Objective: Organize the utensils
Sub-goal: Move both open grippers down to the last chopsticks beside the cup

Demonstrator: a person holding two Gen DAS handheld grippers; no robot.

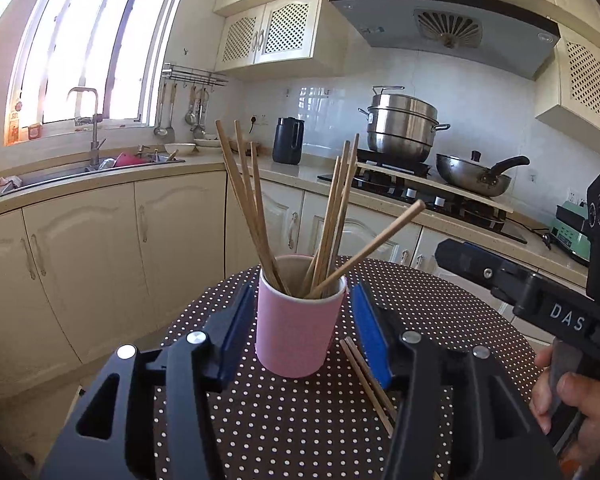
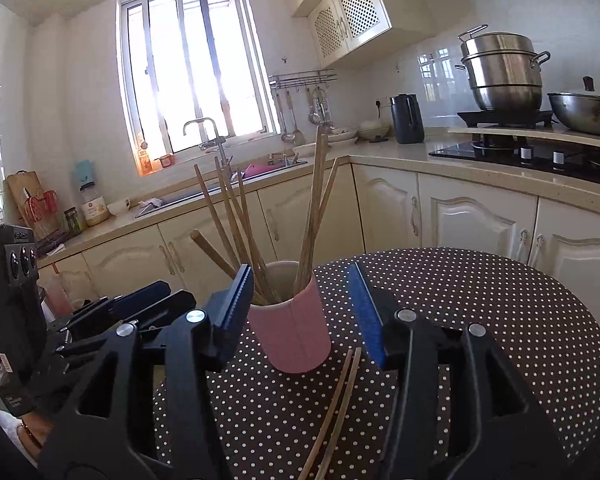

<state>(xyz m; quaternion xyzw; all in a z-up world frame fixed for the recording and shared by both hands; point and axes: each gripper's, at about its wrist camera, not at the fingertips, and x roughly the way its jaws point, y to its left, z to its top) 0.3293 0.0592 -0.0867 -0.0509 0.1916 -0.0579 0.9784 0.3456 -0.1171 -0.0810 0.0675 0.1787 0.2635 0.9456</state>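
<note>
A cream-cabinet kitchen runs round the back, sink under the bright window, steamer pot (image 1: pixel 402 126) and wok (image 1: pixel 474 176) on the stove. In front stands a round table (image 1: pixel 440 300) under a brown polka-dot cloth, and the pink cup (image 1: pixel 298 328) on it is the thing to steer by.

The cup stands upright with a bundle of wooden chopsticks (image 1: pixel 332 216) leaning out of it every which way. Just beside the cup, on the side nearer the person, two loose chopsticks (image 2: pixel 336 412) lie flat on the cloth, touching each other.

Both tongs are released and hold nothing. The left gripper (image 1: pixel 298 328) has its blue pads either side of the cup without pressing it. The right gripper (image 2: pixel 300 312) also frames the cup, apart from it.

I judge most of the sorting done, with that last pair left. The next move calls for one gripper to dip low, pinch the flat sticks off the cloth, tilt them upright and drop them in without tipping the cup.
</note>
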